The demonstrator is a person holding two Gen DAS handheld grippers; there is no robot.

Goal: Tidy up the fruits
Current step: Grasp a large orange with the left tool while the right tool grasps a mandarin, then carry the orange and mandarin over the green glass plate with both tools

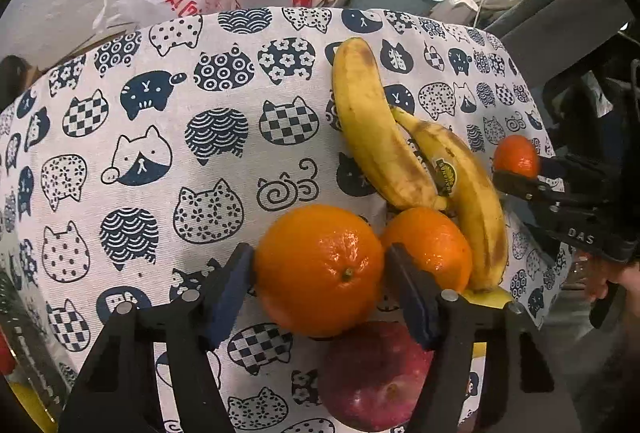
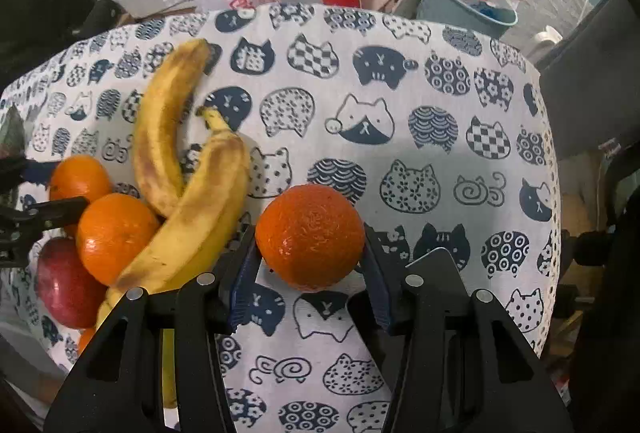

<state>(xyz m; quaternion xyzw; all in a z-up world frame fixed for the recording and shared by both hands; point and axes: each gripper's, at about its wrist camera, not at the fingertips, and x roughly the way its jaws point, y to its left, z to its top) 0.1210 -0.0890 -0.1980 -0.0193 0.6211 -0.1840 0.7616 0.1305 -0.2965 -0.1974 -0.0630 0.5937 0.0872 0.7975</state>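
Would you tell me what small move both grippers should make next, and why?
Probably lift straight up. The left gripper pads sit against the large orange, and the right gripper pads against the small orange. Lifting vertically avoids nudging the neighbouring orange and bananas.

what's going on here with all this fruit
A person is sorting fruit on a cat-print tablecloth with tongs in each hand. The left tongs grip a large orange, the right tongs a darker orange set apart. Two bananas, another orange and a red apple lie clustered together.
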